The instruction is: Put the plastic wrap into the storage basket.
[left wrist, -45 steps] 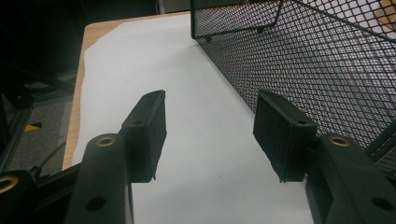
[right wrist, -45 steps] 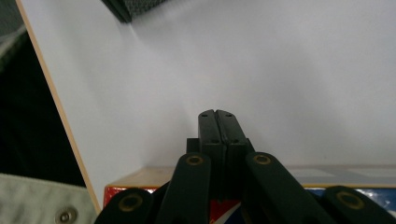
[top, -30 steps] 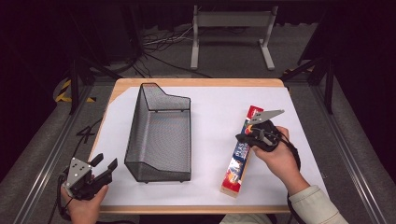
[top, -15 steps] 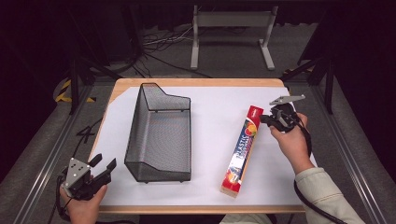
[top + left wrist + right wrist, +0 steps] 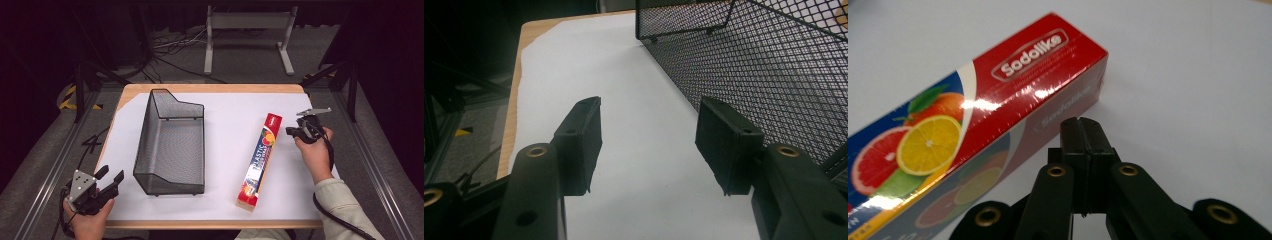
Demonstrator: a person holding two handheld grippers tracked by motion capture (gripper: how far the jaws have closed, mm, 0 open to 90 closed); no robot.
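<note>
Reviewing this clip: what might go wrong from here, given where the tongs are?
1. The right tongs are shut beside the far end of the plastic wrap box; pushing there would likely pivot it rather than slide it straight.
2. The left tongs hang open close to the mesh basket and may catch its wall.

Readable text is all on the long red box [image 5: 973,115]: "Sodolike" in white inside an outlined badge on the top face, right gripper view. Same word repeated faintly on its side face, at 5 o'clock from the badge. High view: "PLASTIC" runs lengthwise along the box [image 5: 261,159]; the smaller print is illegible.
</note>
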